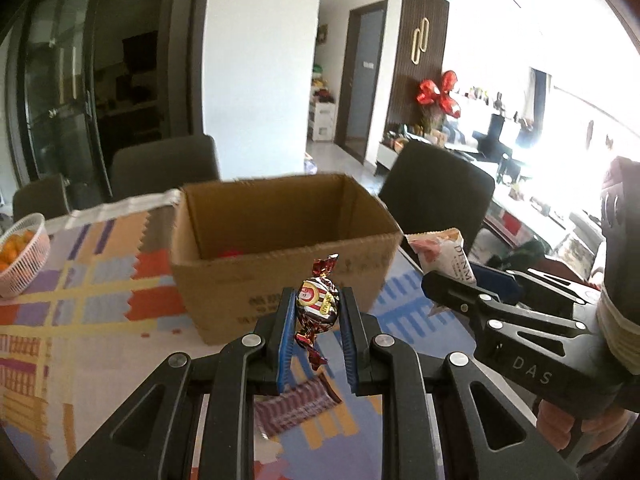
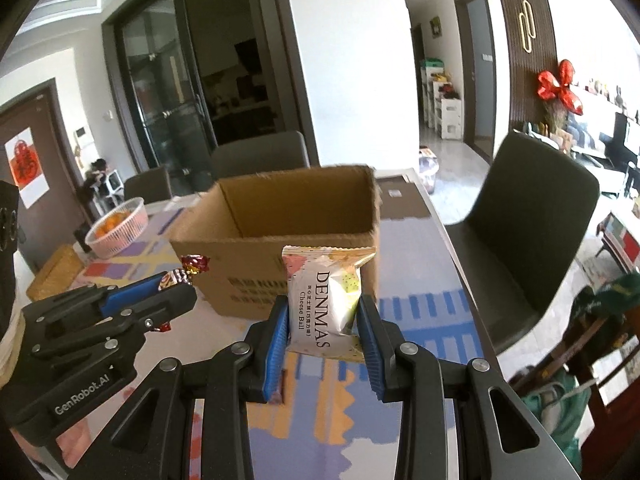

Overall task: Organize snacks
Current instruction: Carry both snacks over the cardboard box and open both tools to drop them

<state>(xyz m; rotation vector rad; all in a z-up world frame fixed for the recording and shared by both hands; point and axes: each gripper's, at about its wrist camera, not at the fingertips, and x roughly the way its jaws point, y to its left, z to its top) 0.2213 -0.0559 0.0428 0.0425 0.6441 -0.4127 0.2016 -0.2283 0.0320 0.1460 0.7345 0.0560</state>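
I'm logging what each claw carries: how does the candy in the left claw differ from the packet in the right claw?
The candy is a small rounded sweet in shiny red-striped foil with twisted ends; the cheese ball packet is a larger, flatter, pale pouch with crimped edges and printed lettering. The left claw stands narrower around the candy than the right claw around the packet. Both are gripped upright in front of the open cardboard box.

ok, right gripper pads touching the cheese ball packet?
Touching. Right wrist view: both pads of the right gripper press the cheese ball packet, held off the table.

left wrist: above table, facing cardboard box (image 1: 280, 236) | right wrist: same, box shared
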